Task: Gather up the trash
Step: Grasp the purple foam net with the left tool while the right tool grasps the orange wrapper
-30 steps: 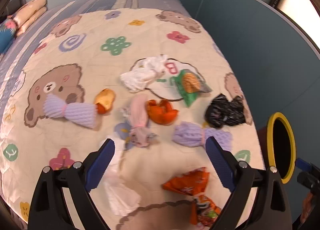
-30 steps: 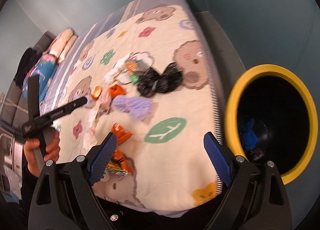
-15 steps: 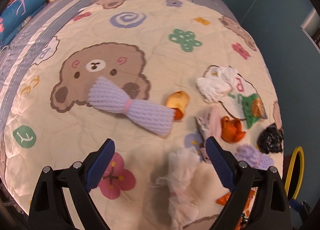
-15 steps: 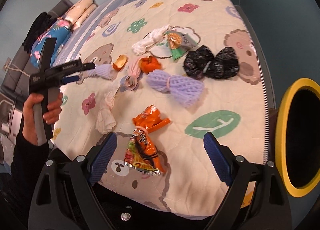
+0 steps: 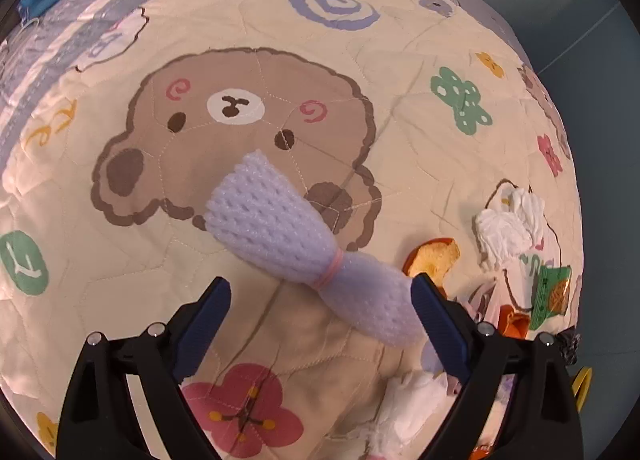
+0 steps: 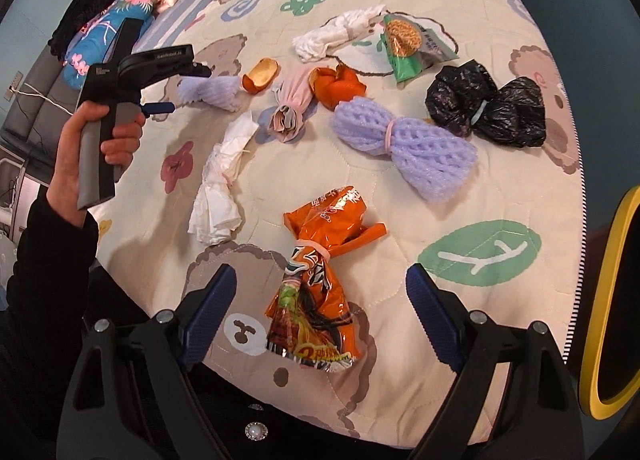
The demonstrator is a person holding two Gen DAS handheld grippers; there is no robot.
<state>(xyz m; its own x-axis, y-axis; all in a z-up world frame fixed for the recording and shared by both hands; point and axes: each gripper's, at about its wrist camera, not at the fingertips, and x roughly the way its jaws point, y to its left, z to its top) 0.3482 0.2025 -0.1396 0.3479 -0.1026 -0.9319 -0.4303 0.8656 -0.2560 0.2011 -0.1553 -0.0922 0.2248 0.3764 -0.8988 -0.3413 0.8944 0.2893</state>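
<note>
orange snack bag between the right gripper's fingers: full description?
The orange snack bag is a crinkled, glossy foil wrapper, cinched at the waist by a pale band so both ends flare. It carries printed lettering and a noodle picture. It lies flat on the quilt, lengthwise between the right gripper's open fingers, untouched.

I see a cream quilt [image 5: 120, 300] printed with brown bears and flowers, a lilac foam net [image 5: 304, 256] banded pink, an orange snack wrapper [image 6: 320, 280], a black bag [image 6: 486, 103], and a yellow-rimmed bin [image 6: 612, 300].
</note>
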